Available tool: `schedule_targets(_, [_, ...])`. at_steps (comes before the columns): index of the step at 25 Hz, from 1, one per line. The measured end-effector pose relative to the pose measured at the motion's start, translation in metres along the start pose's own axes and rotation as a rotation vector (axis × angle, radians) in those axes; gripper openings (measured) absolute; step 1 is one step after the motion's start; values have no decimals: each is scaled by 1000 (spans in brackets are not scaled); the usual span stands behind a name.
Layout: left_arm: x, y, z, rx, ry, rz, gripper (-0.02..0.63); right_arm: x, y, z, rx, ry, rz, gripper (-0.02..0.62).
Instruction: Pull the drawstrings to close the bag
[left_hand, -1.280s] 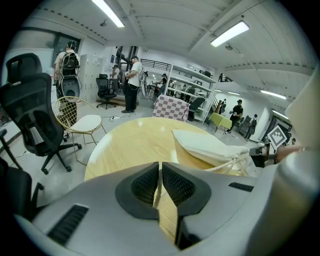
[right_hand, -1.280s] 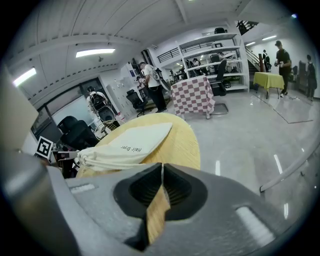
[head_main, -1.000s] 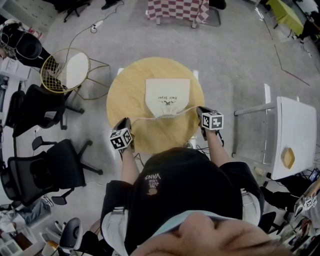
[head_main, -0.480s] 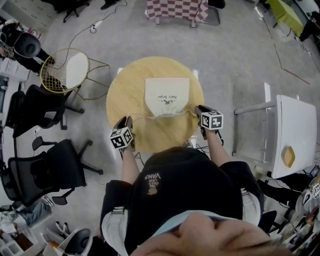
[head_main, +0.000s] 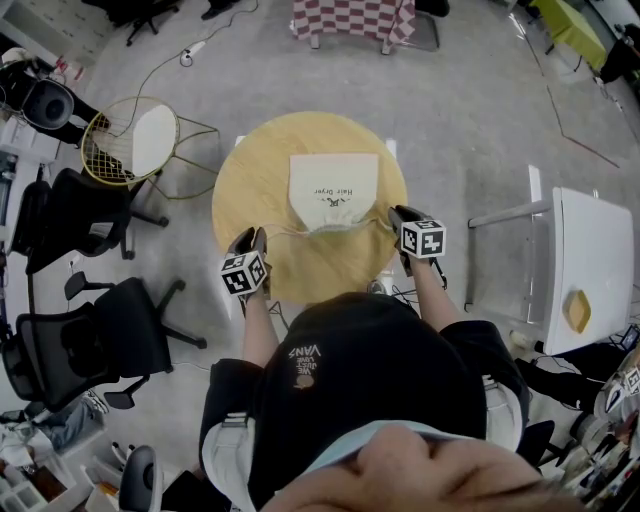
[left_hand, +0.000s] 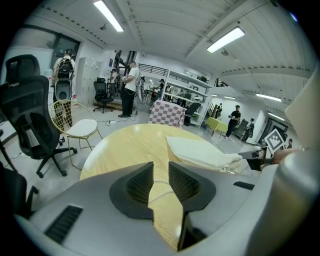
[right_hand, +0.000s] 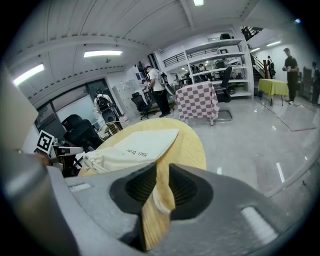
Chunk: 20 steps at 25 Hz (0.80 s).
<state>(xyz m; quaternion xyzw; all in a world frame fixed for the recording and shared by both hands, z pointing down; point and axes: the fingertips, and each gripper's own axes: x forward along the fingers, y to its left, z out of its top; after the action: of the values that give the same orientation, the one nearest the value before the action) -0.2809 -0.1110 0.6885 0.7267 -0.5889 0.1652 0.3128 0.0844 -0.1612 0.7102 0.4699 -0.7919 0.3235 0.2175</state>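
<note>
Though seemingly past the pull itself, shows in the head view a cream drawstring bag flat at mid-frame on the round table, bunched shut along its lower edge, with cord trailing toward left gripper and right gripper. Reads "VANS" on the black shirt below. From the left gripper view: parted, loose around thin cord, clamping nothing. From the right gripper view: likewise parted about a thicker cord end; reads "Hair Dryer" at centre left. Probably calls next for lifting both clear, or re-gripping if slack.
</note>
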Motion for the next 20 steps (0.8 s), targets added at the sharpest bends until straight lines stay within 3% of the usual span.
schedule_targets(10, [-7,-29,22,131,-62,-44,95,-13,12,30,-67,-93,3,74])
schedule_targets(20, [-27,-68,51,222,-169,-77,35,-33,41,54,-123,-181,61,63])
